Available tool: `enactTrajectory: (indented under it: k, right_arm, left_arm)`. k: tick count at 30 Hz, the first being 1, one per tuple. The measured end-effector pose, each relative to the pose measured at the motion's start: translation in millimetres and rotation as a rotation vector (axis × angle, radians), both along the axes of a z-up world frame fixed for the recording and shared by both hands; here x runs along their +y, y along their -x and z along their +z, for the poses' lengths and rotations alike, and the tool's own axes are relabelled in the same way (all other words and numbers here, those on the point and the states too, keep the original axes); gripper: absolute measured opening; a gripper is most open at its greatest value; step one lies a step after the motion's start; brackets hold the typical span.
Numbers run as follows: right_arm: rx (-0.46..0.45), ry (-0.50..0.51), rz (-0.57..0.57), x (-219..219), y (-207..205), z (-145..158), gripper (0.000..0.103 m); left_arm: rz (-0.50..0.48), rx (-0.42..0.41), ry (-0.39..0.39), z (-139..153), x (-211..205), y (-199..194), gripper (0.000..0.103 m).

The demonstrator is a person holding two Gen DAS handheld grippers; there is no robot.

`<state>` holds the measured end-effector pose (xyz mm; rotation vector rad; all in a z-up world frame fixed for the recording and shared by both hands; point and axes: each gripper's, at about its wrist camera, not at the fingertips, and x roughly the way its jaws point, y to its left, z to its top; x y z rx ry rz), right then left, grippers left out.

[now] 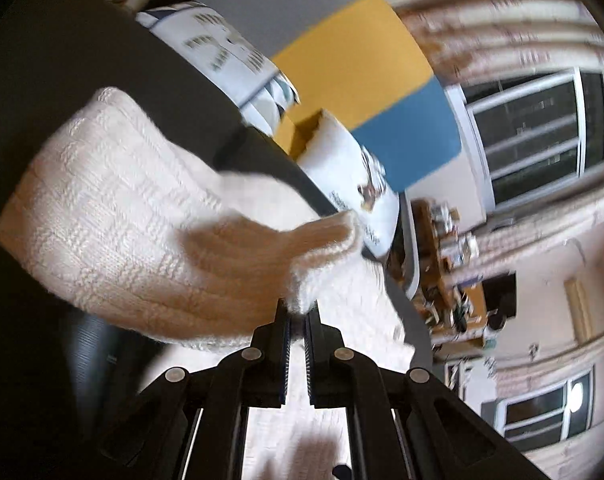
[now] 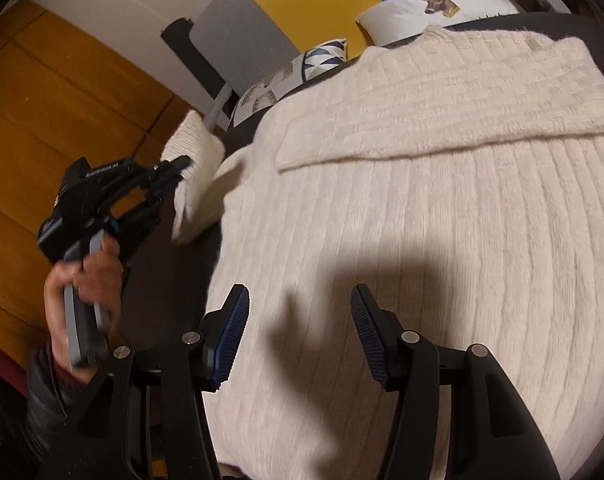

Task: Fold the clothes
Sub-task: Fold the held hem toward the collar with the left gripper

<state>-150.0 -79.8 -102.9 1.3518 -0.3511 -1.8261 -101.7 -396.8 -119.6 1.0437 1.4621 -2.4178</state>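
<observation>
Left gripper point(image 1: 298, 312) pinches sweater sleeve point(image 1: 114, 208) — right gripper point(image 2: 300, 300) gapes above sweater point(image 2: 421, 220).

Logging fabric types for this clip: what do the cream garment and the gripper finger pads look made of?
Cream sweater: a chunky, fuzzy knit, probably wool or acrylic; ribbed rows and fluffy edges show. Right gripper finger pads: blue, ridged, matte, likely rubber or soft plastic.

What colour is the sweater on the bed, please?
Cream, ribbed knit sweater; the right wrist view shows it best.
</observation>
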Motion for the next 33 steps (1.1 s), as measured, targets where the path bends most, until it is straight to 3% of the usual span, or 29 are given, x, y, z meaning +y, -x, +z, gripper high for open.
enactTrajectory:
  k: [6,15,18,21,27,33]
  right_arm:
    - [-0.026,0.094,-0.026,-4.2,22.6,5.5,0.057]
    - [0.021,0.097,-0.047,-4.0,34.7,2.3,0.056]
    - [0.015,0.1,-0.059,-6.9,38.3,0.3,0.056]
    - [-0.018,0.125,-0.08,-8.0,45.0,-2.4,0.056]
    - [-0.096,0.159,-0.154,-12.8,59.7,-13.5,0.056]
    - [-0.16,0.176,-0.18,-27.0,63.1,-20.4,0.056]
  left_arm:
    - [-0.074,-0.053,0.021,-13.7,44.3,30.4,0.005]
    - [-0.164,-0.109,0.054,-32.1,75.2,53.3,0.005]
    - [-0.182,-0.12,0.026,-37.5,74.9,57.0,0.006]
    - [-0.198,-0.13,-0.006,-40.5,72.0,58.3,0.014]
    - [-0.198,-0.074,-0.097,-34.4,58.2,40.4,0.02]
    - [-0.114,0.022,-0.163,-22.6,17.3,-17.6,0.021]
